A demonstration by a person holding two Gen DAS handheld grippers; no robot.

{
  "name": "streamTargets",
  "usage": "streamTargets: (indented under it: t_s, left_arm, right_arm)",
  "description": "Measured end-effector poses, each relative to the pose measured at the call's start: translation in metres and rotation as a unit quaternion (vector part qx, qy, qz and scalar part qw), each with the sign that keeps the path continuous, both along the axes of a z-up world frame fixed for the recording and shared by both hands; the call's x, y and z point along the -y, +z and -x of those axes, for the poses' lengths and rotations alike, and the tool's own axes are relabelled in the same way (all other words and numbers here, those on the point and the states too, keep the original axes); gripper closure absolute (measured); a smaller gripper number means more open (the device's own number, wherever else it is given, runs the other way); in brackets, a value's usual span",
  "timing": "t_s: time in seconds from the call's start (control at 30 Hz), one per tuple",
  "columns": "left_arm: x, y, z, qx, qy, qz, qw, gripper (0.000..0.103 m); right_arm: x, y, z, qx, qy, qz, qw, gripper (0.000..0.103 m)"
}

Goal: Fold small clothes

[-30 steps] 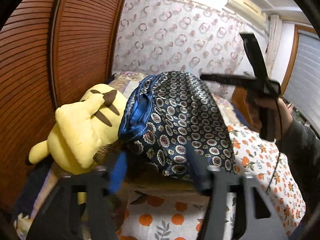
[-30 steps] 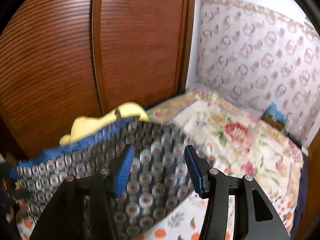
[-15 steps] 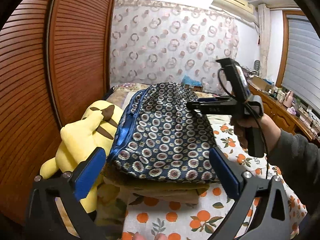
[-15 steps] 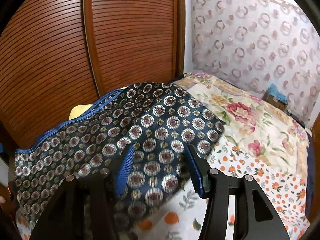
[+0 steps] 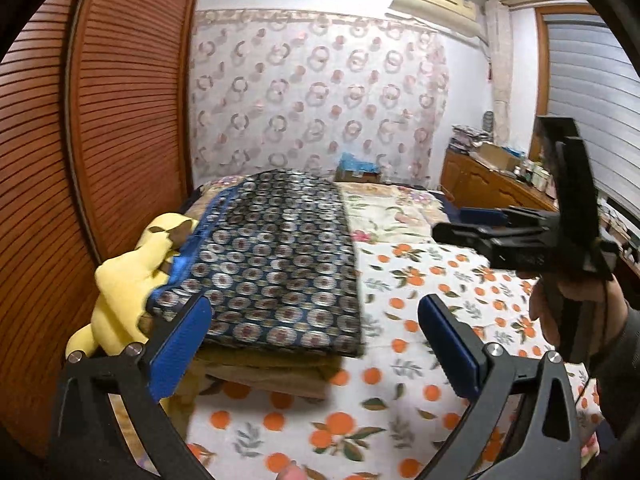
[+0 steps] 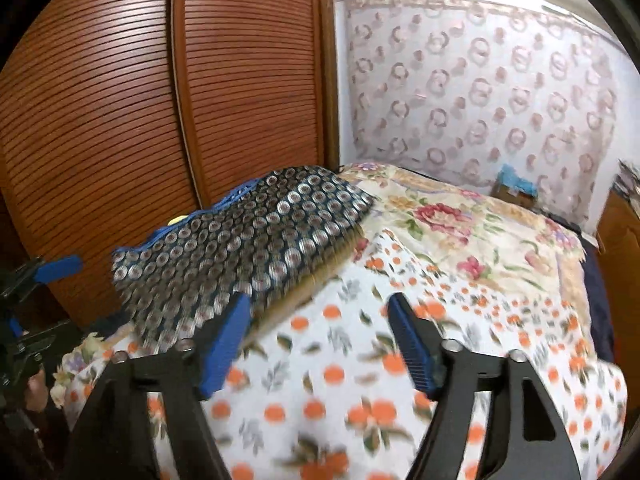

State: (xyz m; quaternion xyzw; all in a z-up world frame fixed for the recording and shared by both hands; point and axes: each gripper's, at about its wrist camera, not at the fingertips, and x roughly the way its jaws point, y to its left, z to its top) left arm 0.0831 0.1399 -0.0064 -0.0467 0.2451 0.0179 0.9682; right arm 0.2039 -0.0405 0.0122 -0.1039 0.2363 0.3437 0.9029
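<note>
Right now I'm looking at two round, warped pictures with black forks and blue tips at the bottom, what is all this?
Each picture comes from a camera on a hand-held two-finger gripper, looking along its fingers. The left gripper is open and holds nothing; a person's hand holds the right gripper, whose jaws are opening, also with nothing between them. On the orange-print bedsheet lies a folded dark blue garment with circle pattern atop a tan folded layer, with a yellow plush toy beside it.

Folded navy circle-patterned garment (image 5: 276,256) lies flat atop folded clothes.
</note>
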Motion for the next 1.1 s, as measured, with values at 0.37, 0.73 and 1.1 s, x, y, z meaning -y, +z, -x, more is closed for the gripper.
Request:
streamTargets:
  t_s: [0.37, 0.73, 1.1]
  left_arm:
    - [0.054, 0.007, 0.008, 0.005, -0.032, -0.009, 0.9994, 0.000]
    - [0.099, 0.028, 0.011, 0.011, -0.047, -0.020, 0.9986, 0.000]
    - [0.128, 0.059, 0.019, 0.045, -0.050, -0.034, 0.9971, 0.000]
  right_arm:
    - [0.077, 0.011, 0.088, 0.029, -0.091, -0.020, 0.995, 0.020]
    - [0.115, 0.020, 0.145, 0.043, -0.152, -0.046, 0.986, 0.015]
    - [0.136, 0.034, 0.195, 0.092, -0.184, -0.085, 0.975, 0.015]
